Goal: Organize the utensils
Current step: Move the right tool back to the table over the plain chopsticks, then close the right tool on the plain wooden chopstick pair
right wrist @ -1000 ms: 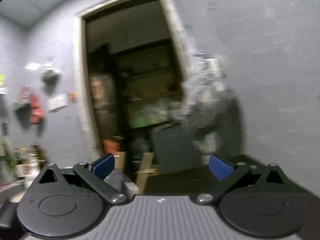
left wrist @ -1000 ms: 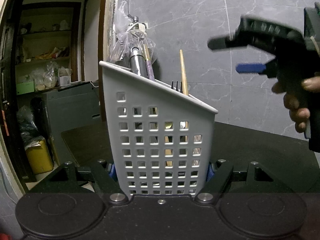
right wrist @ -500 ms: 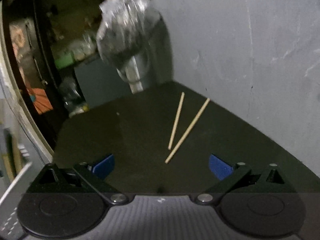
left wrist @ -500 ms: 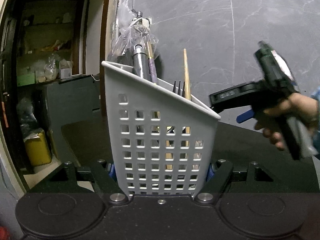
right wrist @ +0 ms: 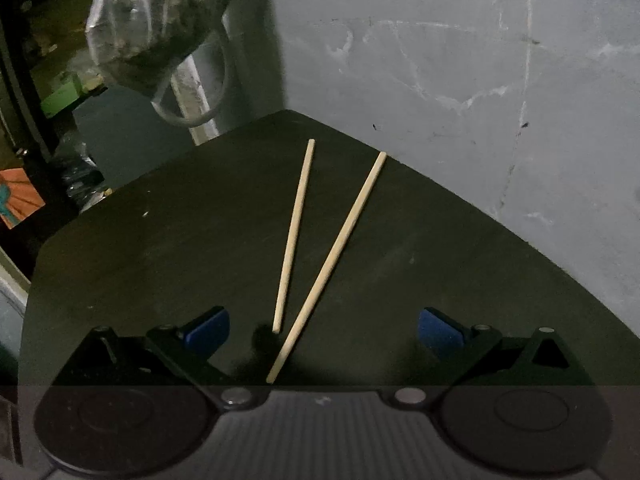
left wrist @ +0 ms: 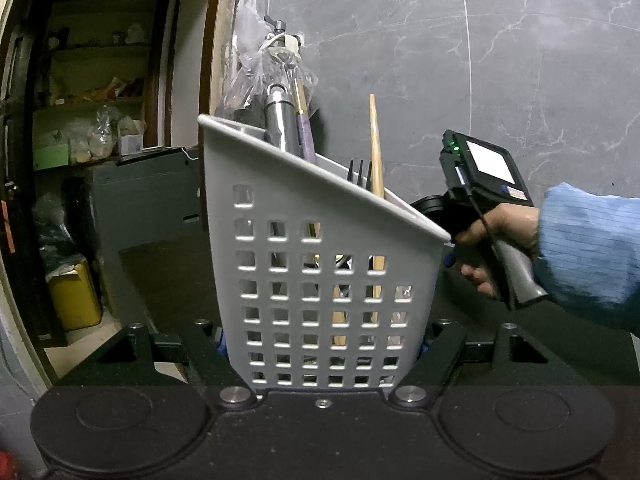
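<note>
My left gripper (left wrist: 322, 338) is shut on a white perforated utensil holder (left wrist: 320, 264), holding it upright on the black table. The holder contains a wooden chopstick (left wrist: 376, 148), a black fork (left wrist: 359, 174), a steel handle (left wrist: 278, 120) and a purple handle (left wrist: 306, 136). My right gripper (right wrist: 324, 330) is open and empty, low over the table, with its blue pads (right wrist: 208, 330) on either side of the near ends of two wooden chopsticks (right wrist: 328, 268) lying in a V. The right gripper's body (left wrist: 480, 200) shows behind the holder in the left wrist view.
The black table (right wrist: 160, 264) stands against a grey marble wall (right wrist: 440, 60). A plastic bag (right wrist: 152, 28) hangs at the table's far corner. A doorway with cluttered shelves (left wrist: 92, 120) and a yellow bin (left wrist: 74, 296) are at left.
My right gripper has swung down from facing the doorway to the table, and closed in on the two chopsticks. The left gripper has stayed shut on the holder.
</note>
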{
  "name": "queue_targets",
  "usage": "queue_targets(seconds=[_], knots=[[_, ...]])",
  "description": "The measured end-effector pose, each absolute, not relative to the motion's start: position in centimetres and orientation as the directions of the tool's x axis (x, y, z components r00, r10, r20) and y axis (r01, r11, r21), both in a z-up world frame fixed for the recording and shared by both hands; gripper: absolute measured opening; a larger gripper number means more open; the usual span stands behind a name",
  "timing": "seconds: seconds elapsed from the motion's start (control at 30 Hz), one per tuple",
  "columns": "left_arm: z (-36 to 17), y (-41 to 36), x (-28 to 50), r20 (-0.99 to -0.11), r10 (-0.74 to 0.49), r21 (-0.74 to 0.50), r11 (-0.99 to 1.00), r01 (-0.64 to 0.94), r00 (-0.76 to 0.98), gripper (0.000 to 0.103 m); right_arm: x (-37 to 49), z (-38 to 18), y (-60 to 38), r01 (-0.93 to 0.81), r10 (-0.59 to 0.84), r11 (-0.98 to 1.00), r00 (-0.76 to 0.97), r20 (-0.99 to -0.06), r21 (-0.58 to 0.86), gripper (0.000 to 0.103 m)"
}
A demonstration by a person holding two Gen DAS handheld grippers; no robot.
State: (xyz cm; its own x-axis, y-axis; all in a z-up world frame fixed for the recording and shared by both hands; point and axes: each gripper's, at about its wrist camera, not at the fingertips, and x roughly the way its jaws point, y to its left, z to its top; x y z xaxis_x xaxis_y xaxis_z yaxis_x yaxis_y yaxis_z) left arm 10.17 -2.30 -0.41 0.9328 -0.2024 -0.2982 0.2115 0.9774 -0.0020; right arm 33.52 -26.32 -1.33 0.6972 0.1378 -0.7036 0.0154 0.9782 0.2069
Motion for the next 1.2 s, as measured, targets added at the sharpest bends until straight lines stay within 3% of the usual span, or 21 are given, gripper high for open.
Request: queue_targets(seconds=[0.53,1.03,1.2], knots=[[-0.5,-2.2,10.7,-0.300,-0.214,-0.013,0.975,0.221,0.930,0.077,37.9,-1.8,-24.8,0.049,0.073,0.988,0.695,-0.715,0.149,0.102],[-0.7,-2.1,11.0,-0.300,-0.226,-0.027,0.973,0.228,0.927,0.078,40.8,-2.6,-22.7,0.066,-0.002,0.995,0.745,-0.668,0.071,0.102],[-0.7,-2.2,11.1,-0.301,-0.224,-0.027,0.974,0.226,0.927,0.078,40.9,-2.6,-22.5,0.073,-0.017,0.995,0.773,-0.634,0.062,0.085]])
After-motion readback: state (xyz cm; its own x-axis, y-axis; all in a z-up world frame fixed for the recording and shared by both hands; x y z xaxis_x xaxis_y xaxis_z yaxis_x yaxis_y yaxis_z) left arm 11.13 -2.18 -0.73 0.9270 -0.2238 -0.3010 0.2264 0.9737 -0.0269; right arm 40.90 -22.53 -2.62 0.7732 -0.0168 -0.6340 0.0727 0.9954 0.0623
